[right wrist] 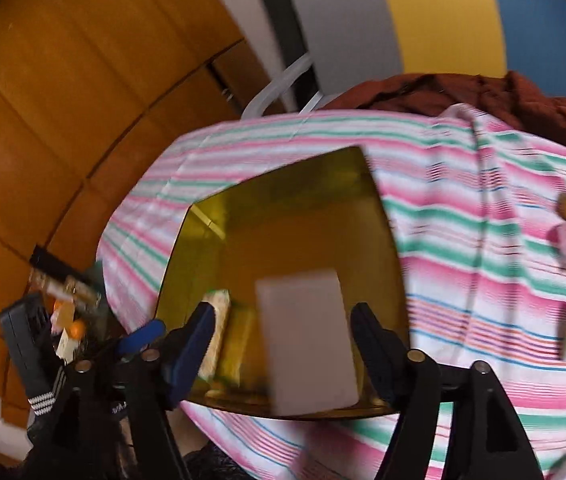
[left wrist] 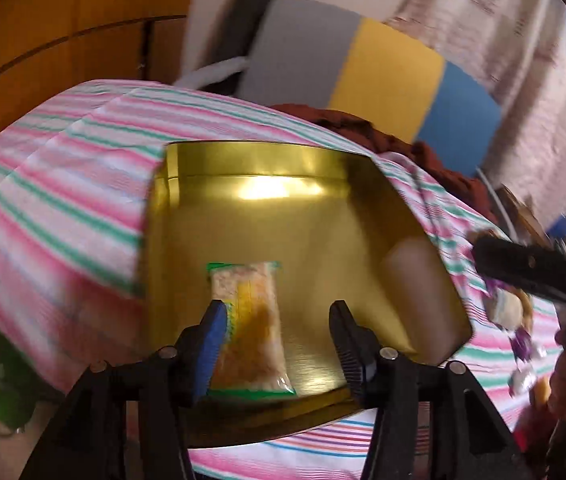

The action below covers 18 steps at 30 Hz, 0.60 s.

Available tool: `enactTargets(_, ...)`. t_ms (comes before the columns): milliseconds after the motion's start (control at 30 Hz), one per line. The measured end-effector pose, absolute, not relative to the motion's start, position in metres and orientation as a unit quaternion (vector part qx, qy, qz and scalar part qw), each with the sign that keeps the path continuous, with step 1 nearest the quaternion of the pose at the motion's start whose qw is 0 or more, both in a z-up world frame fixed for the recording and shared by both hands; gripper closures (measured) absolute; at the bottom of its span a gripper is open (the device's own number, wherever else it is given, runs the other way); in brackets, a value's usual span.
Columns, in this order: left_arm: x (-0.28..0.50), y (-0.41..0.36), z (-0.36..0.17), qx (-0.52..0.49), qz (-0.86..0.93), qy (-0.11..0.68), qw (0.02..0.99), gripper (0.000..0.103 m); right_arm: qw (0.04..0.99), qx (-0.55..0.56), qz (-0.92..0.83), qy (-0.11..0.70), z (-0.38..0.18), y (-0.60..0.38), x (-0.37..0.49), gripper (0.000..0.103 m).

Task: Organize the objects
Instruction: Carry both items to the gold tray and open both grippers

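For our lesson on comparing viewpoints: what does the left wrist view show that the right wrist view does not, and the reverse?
Left only: the whole clear snack packet with green ends lying in the tin.
Right only: a pale grey rectangular block between the right gripper's open fingers.
Both: the gold metal tin on the pink-and-green striped cloth, and wrapped sweets beside it.

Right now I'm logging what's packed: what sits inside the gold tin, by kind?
Clear snack packet with green edges: 1
White rectangular packet, blurred: 1
Total inside the gold tin: 2
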<state>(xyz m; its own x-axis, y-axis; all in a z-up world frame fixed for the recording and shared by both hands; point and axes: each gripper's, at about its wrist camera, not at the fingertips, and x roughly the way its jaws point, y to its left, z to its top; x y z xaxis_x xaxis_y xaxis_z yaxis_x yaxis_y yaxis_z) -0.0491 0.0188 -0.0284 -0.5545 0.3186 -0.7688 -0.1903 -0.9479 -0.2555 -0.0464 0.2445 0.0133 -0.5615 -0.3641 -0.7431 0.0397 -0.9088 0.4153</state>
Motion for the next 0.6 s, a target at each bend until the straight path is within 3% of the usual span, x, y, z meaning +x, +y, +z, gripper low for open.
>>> enactTargets(267,-0.048,0.0,-0.019,-0.424,0.893,-0.088,0.123,0.044,0.11,0.466,-0.866,-0.144,0.007,0.224,-0.037,0.021)
enactTargets(600,-0.038,0.031,-0.007,-0.414,0.898,-0.043,0.141,0.043,0.067,0.434,-0.895,-0.079,0.02,0.221,-0.009,0.011)
